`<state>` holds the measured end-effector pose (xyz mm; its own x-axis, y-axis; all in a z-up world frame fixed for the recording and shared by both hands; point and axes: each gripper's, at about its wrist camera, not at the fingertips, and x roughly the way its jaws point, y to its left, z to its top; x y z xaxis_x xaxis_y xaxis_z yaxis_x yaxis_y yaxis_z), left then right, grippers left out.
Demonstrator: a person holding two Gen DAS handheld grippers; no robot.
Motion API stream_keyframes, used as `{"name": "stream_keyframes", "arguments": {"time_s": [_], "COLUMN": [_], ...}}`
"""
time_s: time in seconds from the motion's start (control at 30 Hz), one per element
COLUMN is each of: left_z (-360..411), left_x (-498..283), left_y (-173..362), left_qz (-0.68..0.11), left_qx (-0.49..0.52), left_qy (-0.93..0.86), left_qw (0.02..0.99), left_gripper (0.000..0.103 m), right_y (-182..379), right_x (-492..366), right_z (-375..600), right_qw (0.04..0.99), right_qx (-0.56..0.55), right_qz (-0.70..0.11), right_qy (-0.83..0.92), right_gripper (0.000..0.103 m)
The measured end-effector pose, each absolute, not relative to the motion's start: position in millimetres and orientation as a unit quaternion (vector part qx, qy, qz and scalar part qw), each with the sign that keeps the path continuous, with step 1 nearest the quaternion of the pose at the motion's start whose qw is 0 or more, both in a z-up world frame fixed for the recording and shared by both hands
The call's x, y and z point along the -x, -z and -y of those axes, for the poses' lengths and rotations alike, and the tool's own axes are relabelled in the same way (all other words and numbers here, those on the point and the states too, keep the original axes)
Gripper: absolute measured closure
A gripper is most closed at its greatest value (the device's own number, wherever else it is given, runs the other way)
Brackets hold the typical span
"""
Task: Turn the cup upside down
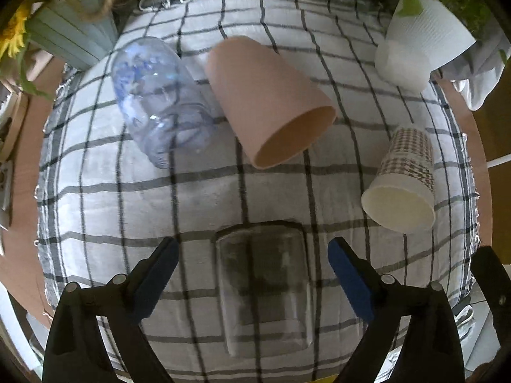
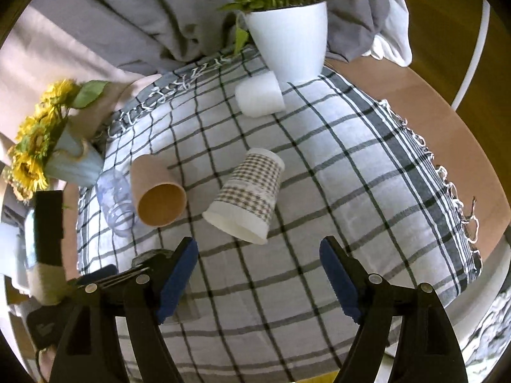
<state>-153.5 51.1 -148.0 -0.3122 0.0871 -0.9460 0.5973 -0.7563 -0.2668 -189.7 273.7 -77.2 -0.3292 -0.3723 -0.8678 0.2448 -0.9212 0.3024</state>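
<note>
On the checked cloth (image 1: pixel 95 210), going left to right in the left wrist view: a clear blue-tinted plastic cup (image 1: pixel 161 102) lies on its side, and just beside it (touching or nearly so, I cannot tell which) a pink cup (image 1: pixel 271 102) also lies on its side, mouth toward the camera. Below these, a clear glass (image 1: pixel 263 287) sits between the fingers of the left gripper (image 1: pixel 252 274). Its flat end points away from the camera; whether it stands inverted or lies flat cannot be determined. The jaws stand wide apart, clear of the glass on both sides, gripping nothing. To the right, a houndstooth paper cup (image 1: pixel 404 178) lies on its side, open rim toward the camera. A white plant pot (image 1: pixel 421 38) occupies the far right corner.

In the right wrist view, the right gripper (image 2: pixel 258 274) is likewise spread wide and empty, aimed at the houndstooth paper cup, which lies ahead of the fingertips and apart from them. A small white cup (image 2: pixel 260 95) lies on its side against the plant pot.

Status (a judgement): three cups at least remain on their sides, so no more than one cup is done. The houndstooth cup appears to be the next candidate; grasping, rotating and setting it rim-down all remain.
</note>
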Motion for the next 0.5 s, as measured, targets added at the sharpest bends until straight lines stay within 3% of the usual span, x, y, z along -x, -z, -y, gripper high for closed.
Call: {"name": "stream_keyframes", "arguments": {"time_s": [0.27,0.5], "left_z": [-59.1,-62.0], "left_x": [164.1,154.6], "left_y": [163.9,151.5], "left_qz": [-0.309,-0.322], "left_qx": [-0.58,-0.563], "left_qy": [0.731,0.736], "left_qw": [0.182,0.195], "left_gripper": [0.036,0.037], "right_y": [81.7,83.4], "right_x": [195.8,199.9], "right_z": [-285.3,-291.9], "right_qw": [0.19,0.19], "right_qx": [-0.55,-0.553], "right_qz": [0.06,0.069], "right_qy": [0.811,0.808], "right_gripper": [0.024,0.024]}}
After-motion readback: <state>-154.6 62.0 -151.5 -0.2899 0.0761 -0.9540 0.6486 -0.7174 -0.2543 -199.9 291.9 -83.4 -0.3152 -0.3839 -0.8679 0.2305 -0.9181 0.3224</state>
